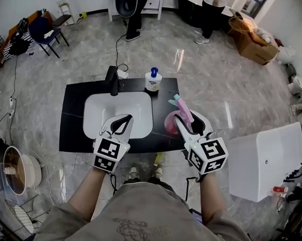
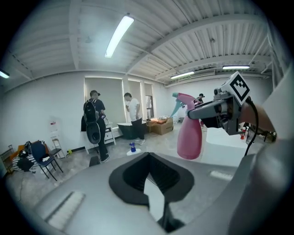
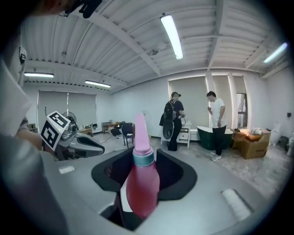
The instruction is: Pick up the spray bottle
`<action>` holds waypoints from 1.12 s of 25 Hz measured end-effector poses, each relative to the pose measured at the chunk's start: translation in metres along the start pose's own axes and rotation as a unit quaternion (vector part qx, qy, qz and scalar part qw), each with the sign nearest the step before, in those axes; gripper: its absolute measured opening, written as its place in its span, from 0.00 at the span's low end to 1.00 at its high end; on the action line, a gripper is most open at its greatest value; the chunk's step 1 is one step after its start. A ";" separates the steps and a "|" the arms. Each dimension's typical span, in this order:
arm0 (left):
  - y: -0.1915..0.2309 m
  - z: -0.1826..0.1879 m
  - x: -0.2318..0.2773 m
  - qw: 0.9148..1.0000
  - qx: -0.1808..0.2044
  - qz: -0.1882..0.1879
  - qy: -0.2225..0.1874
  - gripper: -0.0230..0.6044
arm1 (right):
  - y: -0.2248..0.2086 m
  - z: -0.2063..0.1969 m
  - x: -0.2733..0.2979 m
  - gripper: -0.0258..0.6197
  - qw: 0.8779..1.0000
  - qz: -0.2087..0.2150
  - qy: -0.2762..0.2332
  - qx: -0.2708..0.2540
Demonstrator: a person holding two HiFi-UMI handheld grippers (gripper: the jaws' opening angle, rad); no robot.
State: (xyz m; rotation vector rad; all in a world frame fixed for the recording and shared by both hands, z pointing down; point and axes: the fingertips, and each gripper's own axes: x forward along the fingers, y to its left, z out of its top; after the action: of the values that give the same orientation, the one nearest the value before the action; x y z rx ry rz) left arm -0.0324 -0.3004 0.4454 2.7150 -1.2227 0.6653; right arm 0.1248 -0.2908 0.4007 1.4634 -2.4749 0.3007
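Clamped between my right gripper's [image 1: 185, 118] jaws, the pink plastic spray bottle with teal trigger [image 1: 172, 122] hangs above the black countertop [image 1: 73, 121]. My left gripper [image 1: 121, 123], seemingly parted and empty, hovers over the white basin [image 1: 98, 107].

The bottle [image 3: 141, 188] is pink, with a rounded translucent body, a teal collar and a pink spray head that ends in a teal nozzle. It hangs roughly upright in the air, clamped near its neck between the jaws of the right tool [image 1: 185, 118], above the right end of the dark tabletop [image 1: 76, 121].
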 end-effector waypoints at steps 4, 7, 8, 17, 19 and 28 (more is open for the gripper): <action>0.012 0.034 -0.015 0.999 0.002 0.011 -0.037 0.04 | 0.002 0.046 -0.018 0.33 0.999 -0.005 -0.050 -0.018; 0.016 0.057 -0.028 0.998 -0.021 0.006 -0.065 0.04 | 0.007 0.071 -0.033 0.33 0.996 -0.004 -0.083 -0.024; 0.018 0.064 -0.033 0.997 -0.017 0.011 -0.073 0.04 | 0.008 0.076 -0.038 0.33 0.996 -0.003 -0.090 -0.026; 0.015 0.093 -0.061 0.994 0.003 0.021 -0.108 0.04 | 0.013 0.084 -0.062 0.29 0.994 -0.008 -0.106 -0.038; 0.014 0.093 -0.064 0.994 0.000 0.023 -0.107 0.04 | 0.013 0.080 -0.066 0.29 0.994 -0.007 -0.103 -0.033; 0.002 0.070 -0.065 0.996 -0.007 0.019 -0.082 0.04 | 0.015 0.049 -0.074 0.29 0.997 -0.003 -0.075 -0.015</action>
State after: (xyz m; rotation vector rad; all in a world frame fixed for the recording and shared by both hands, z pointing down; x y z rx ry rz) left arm -0.0474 -0.2746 0.3547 2.7888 -1.3100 0.4435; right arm 0.1405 -0.2368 0.3297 1.5324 -2.5776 0.1568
